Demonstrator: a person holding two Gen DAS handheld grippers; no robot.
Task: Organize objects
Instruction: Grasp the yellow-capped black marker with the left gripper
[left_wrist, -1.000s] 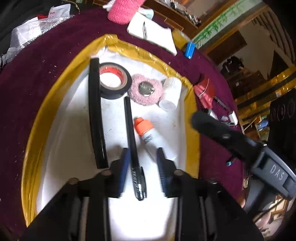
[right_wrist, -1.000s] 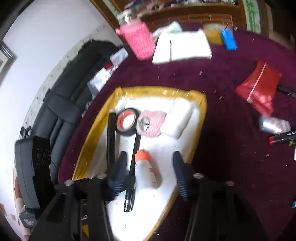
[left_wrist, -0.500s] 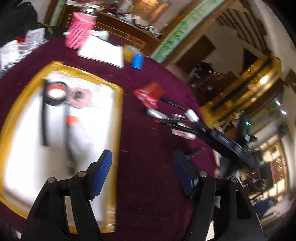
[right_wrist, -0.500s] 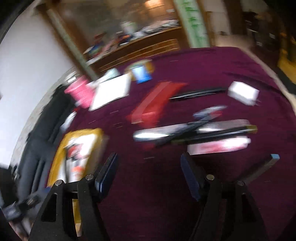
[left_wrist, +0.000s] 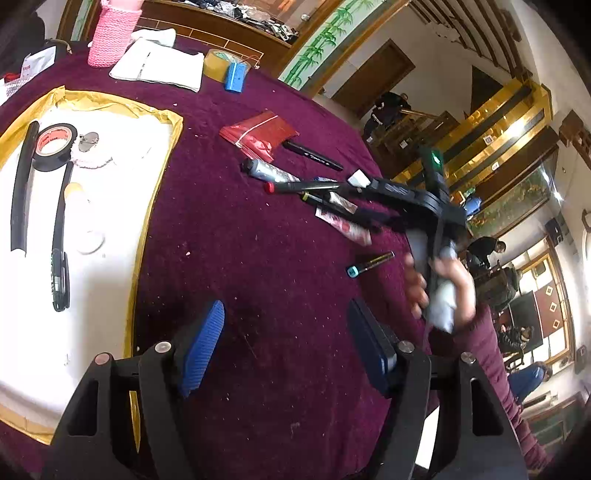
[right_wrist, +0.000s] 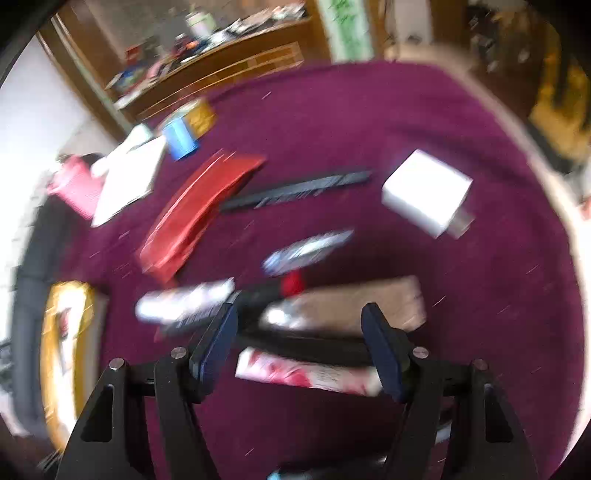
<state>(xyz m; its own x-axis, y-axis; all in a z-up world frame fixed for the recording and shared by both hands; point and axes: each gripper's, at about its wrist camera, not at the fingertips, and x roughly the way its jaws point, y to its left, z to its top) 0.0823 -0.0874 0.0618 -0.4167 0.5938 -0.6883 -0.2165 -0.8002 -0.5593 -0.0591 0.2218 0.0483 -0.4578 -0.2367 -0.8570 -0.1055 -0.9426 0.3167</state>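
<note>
A white tray with a yellow rim (left_wrist: 162, 177) at the left holds a black tape roll (left_wrist: 53, 147), a black rod (left_wrist: 22, 184), a black pen (left_wrist: 59, 254) and a white bottle (left_wrist: 79, 214). My left gripper (left_wrist: 286, 345) is open and empty over bare purple cloth right of the tray. My right gripper (right_wrist: 301, 350) is open above a pile of loose items: a pink-and-white tube (right_wrist: 306, 373), a silver tube (right_wrist: 184, 299), a red-capped marker (right_wrist: 291, 284). In the left wrist view it (left_wrist: 369, 199) hovers over the same pile (left_wrist: 332, 206).
A red pouch (left_wrist: 258, 134), a black pen (left_wrist: 314, 157), a white charger block (right_wrist: 424, 194), a blue box (left_wrist: 235, 76), a yellow tape roll (left_wrist: 218, 64), a white notebook (left_wrist: 159, 66) and a pink knitted cup (left_wrist: 110, 33) lie on the purple table. A blue-tipped marker (left_wrist: 369, 264) lies apart.
Both grippers left the tray and swung right. The left one let go of the black pen and opened wide over the cloth. The right one moved over the pile of loose items.
</note>
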